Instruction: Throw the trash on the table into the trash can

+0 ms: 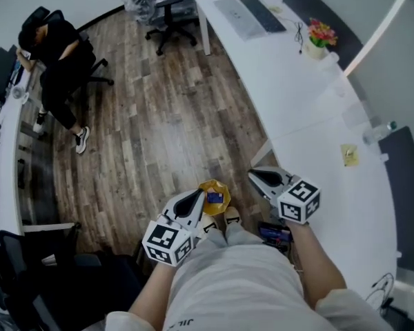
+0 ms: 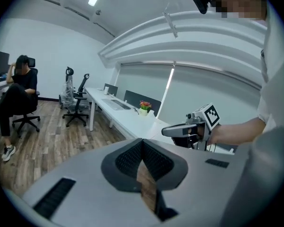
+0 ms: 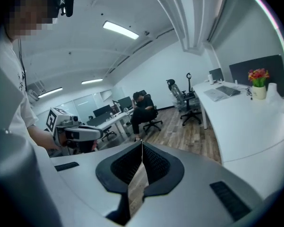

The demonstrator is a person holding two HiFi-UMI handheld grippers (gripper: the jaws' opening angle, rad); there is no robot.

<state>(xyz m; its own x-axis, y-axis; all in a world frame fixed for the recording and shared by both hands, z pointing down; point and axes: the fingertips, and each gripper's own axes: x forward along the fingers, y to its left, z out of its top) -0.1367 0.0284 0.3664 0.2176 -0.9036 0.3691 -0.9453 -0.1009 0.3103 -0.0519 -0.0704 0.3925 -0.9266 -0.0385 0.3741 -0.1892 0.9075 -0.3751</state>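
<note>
Yellow and crumpled, a small piece of trash lies on the white desk, close to its wall-side edge and well in from the floor-side edge. A clear bottle stands just beyond it along that same edge. On the wood floor, right at the person's feet, sits a yellow-lined container with something blue in it. It is partly hidden between the grippers but is probably the trash can.

The left claw hangs over that can with its jaws pressed together and nothing between them. The right claw is likewise pressed shut and empty, held off the desk's floor-side edge and well apart from the trash.

The step in hand looks like the reach for the trash, and the right claw is the nearer one. To do it well, the jaws should spread before they arrive. The claw should cross the desk at a low slant towards the wall-side edge and straddle the raised part of the crumple rather than scrape the surface. It should also stay clear of the bottle, which would tip easily. A light scrap like this could slide when nudged, so the pinch is best closed squarely and firmly.
</note>
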